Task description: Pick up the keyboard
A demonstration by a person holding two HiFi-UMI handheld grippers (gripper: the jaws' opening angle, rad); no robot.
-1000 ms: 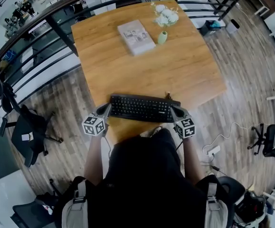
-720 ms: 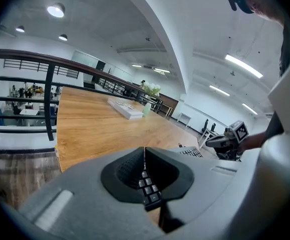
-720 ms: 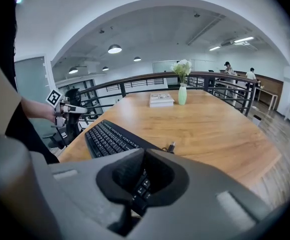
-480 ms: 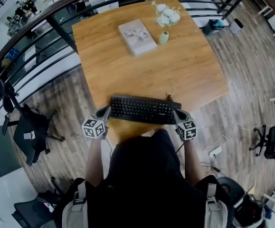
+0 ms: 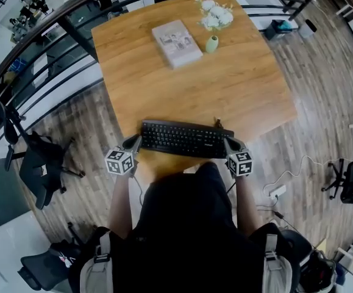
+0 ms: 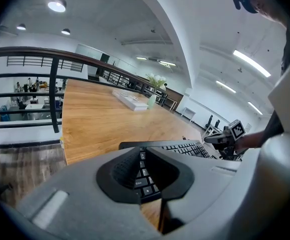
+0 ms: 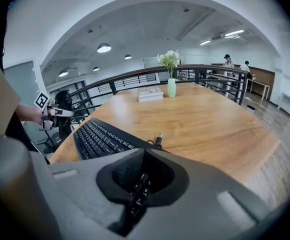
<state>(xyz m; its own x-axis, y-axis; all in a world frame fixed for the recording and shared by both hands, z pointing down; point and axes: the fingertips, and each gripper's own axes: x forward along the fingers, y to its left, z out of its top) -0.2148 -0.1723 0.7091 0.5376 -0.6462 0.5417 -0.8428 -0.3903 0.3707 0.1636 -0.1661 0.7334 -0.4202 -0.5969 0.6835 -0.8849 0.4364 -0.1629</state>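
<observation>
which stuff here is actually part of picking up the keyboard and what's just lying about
Job: keyboard; left claw and right claw, one at each end of it.
Lying about: book; green vase of white flowers; office chair on the floor.

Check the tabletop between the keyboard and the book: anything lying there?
Nothing: the head view shows only bare wood of the table between the keyboard and the book.
</observation>
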